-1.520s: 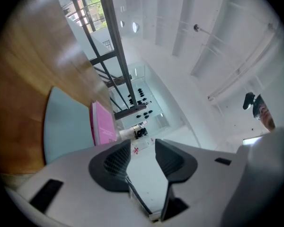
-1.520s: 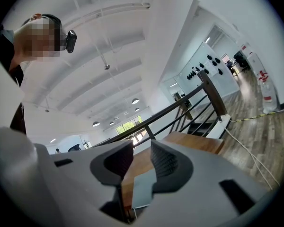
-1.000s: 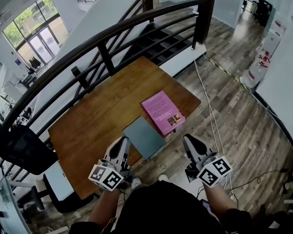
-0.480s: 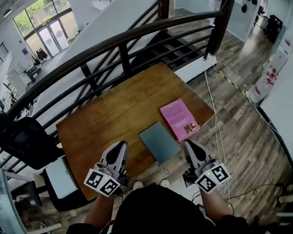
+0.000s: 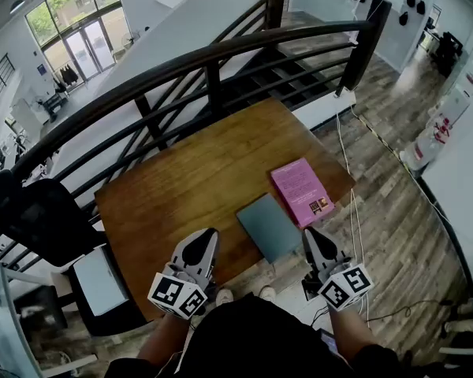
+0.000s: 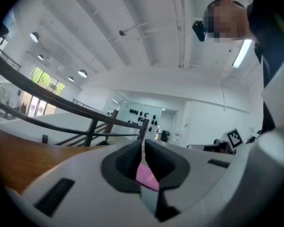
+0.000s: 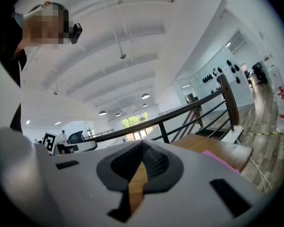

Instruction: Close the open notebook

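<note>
Wood is what everything sits on: a brown table (image 5: 181, 187) by a dark railing (image 5: 221, 53), with 2 flat things near its front edge. 1 is a grey-blue notebook (image 5: 270, 227), lying flat with its near corner right at the table's edge. The other is a pink book (image 5: 302, 192), just beside it and touching or nearly touching its far side. Neither shows open pages from above, so I cannot tell that the notebook is open at all; it looks already shut, or lies cover-up.

The left gripper (image 5: 206, 236) hovers over the table's near edge, left of the notebook. The right gripper (image 5: 314, 235) hangs just off the edge, right of it. Both have their jaws pressed together with nothing between them. The left gripper view (image 6: 142, 157) shows only a sliver of pink and grey through the slit, and the right gripper view (image 7: 141, 161) shows only wood.

Risks, as I judge them:
- With the jaws pressed together, a push at the cover would slide the notebook rather than turn it, and from that spot it could go off the edge.
- The pink book is close enough to be nudged, or taken for the target.
- A thin cover lying flat gives little to pinch, so a tip may scrape the wood or slip.
</note>
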A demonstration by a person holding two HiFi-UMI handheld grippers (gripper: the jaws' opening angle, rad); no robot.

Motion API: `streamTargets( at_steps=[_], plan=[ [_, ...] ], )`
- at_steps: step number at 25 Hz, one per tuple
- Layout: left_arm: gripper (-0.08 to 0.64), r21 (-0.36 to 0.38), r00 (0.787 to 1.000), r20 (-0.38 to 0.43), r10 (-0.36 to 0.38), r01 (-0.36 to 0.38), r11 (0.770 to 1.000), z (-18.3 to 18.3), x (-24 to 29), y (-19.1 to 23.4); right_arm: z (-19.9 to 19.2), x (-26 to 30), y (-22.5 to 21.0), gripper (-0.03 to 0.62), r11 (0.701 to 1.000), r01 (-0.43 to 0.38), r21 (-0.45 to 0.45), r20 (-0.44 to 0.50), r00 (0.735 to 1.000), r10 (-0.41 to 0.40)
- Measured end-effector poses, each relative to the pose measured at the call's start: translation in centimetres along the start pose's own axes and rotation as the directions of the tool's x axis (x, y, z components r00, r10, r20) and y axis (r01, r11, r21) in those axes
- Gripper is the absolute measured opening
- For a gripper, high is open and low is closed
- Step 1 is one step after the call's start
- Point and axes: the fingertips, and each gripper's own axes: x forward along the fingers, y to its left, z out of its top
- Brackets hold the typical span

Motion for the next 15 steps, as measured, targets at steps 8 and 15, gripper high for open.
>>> streamTargets(
  at_steps=[8,15],
  plan=[
    [0.029,-0.056,1.0,0.02,-0.015,0.016,0.998,0.2,0.9,0.4,0.7,0.6,-0.4,-0.005,1.0,-0.008,-0.028,-0.013,1.0,0.008],
    [0.029,-0.064,0.997,0.034,-0.074,0.076,0.995,0.7,2.0,-1.2,1.5,0.2,-0.2,-0.005,0.999,-0.009,-0.039,0.003,1.0,0.009]
  ],
)
